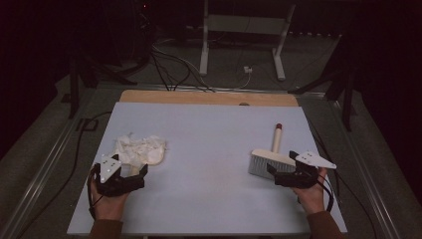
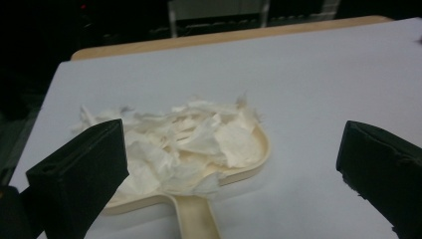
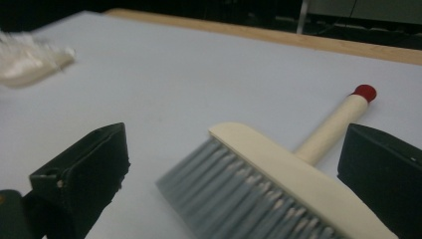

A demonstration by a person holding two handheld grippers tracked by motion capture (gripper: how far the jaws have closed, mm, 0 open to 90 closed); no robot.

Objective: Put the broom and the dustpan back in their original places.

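Dustpan [image 1: 149, 155] and brush [image 1: 271, 160] lying on pale surface [image 1: 209, 144]; both tongs [image 1: 135, 174] [image 1: 281, 172] gaping wide, gripping nothing; dark room, cables [image 1: 169, 64] trailing behind.

Dim overall, with black surroundings across the top and sides of the high view. Soft, even light on the pale table [image 1: 209, 149], faint shadows, no glare. Noticeably blurred at upper left of the right gripper view; grainy, soft focus elsewhere.
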